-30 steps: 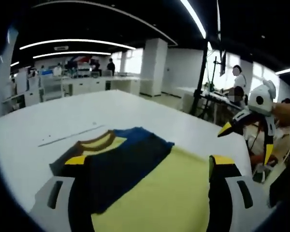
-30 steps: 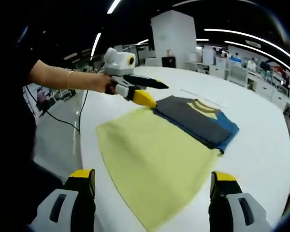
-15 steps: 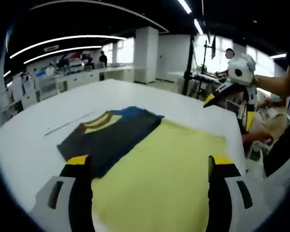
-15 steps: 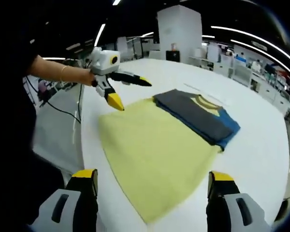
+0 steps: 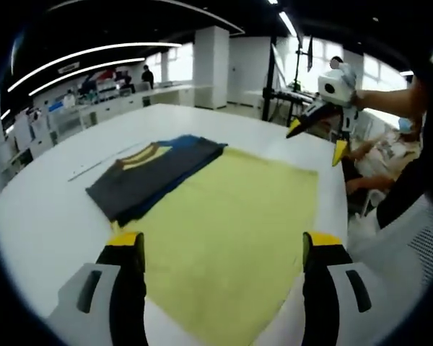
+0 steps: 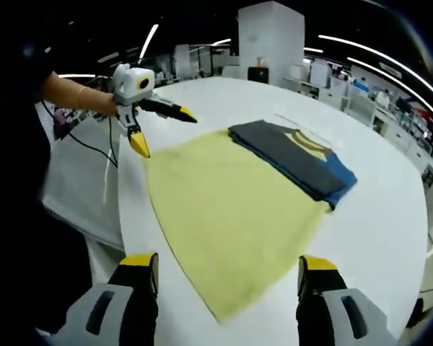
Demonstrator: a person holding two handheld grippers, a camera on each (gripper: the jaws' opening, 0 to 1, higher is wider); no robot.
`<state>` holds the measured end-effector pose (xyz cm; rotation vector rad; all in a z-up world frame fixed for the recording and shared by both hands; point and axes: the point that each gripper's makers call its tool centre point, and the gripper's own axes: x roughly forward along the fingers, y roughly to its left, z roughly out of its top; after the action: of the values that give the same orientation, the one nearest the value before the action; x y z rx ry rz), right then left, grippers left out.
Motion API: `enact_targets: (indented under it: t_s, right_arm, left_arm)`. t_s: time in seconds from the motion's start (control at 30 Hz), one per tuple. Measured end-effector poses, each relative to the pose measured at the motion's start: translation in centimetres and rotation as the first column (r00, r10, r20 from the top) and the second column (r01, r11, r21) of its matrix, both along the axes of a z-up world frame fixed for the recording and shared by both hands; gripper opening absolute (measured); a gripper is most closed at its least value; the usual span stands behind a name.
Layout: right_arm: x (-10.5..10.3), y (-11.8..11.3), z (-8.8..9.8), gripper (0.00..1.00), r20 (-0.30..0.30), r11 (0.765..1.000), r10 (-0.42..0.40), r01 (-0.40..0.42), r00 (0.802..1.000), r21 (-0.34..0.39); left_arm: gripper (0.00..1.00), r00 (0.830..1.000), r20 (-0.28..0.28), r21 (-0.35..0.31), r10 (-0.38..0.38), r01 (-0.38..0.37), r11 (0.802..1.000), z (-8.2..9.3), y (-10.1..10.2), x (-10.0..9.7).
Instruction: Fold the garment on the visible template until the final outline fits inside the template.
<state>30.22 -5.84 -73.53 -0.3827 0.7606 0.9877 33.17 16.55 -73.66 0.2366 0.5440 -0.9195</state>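
Observation:
A folded garment [image 5: 153,177], dark grey and blue with a yellow collar band, lies flat on the white table [image 5: 43,216]. It runs along one edge of a yellow template sheet [image 5: 234,220] and sits mostly off that sheet. My left gripper [image 5: 221,249] hovers open over the sheet's near end, holding nothing. In the right gripper view the garment [image 6: 292,158] lies beyond the yellow sheet [image 6: 227,205], and my right gripper [image 6: 227,267] is open above the sheet's near corner. The left gripper [image 6: 163,131] hangs open at the sheet's far left corner. The right gripper [image 5: 316,137] is open past the sheet's far edge.
A thin pale strip [image 5: 94,166] lies on the table beyond the garment. A white mesh chair [image 5: 411,238] and a seated person [image 5: 379,158] are off the table's right side. A cable [image 6: 94,148] hangs by the table edge. Desks and pillars stand in the background.
Both cameras have drawn back, so more of the yellow sheet shows. Each gripper has moved off toward the table edge, away from the garment. All jaws stay open and the garment lies still.

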Motion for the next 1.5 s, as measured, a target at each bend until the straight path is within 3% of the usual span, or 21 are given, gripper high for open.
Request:
enact_targets:
  t_s: [0.17, 0.43, 0.67, 0.9, 1.17, 1.4, 1.5]
  right_arm:
    - [-0.6, 0.2, -0.8, 0.71, 0.005, 1.0, 0.017, -0.017, 1.0, -0.017]
    - [-1.5, 0.2, -2.6, 0.62, 0.003, 0.997, 0.051, -0.051, 0.999, -0.055]
    - [-2.0, -0.1, -3.9, 0.51, 0.015, 0.992, 0.088, -0.086, 0.996, -0.092]
    - [-2.1, -0.5, -5.0, 0.44, 0.024, 0.984, 0.116, -0.112, 0.993, -0.136]
    - [-1.9, -0.7, -5.7, 0.4, 0.011, 0.985, 0.107, -0.105, 0.994, -0.138]
    - [-2.1, -0.7, -6.3, 0.39, -0.007, 0.979, 0.13, -0.13, 0.991, -0.155]
    - [-2.2, -0.7, -6.7, 0.37, -0.015, 0.977, 0.137, -0.137, 0.991, -0.161]
  left_arm:
    - [0.8, 0.999, -0.034, 0.025, 0.003, -0.002, 1.0, -1.4, 0.8, -1.8]
    - [0.57, 0.997, -0.07, 0.079, -0.012, 0.018, 0.997, -3.1, 1.9, -4.2]
    - [0.48, 0.994, -0.087, 0.157, -0.06, 0.074, 0.985, -4.5, 2.5, -5.7]
    - [0.42, 0.994, -0.073, 0.22, -0.083, 0.097, 0.971, -5.5, 2.9, -6.0]
    - [0.35, 0.991, -0.077, 0.283, -0.111, 0.129, 0.95, -6.4, 3.5, -6.4]
    - [0.35, 0.992, -0.078, 0.264, -0.104, 0.121, 0.957, -6.3, 3.3, -6.0]
    - [0.3, 0.992, -0.085, 0.269, -0.096, 0.116, 0.956, -6.4, 3.5, -5.7]
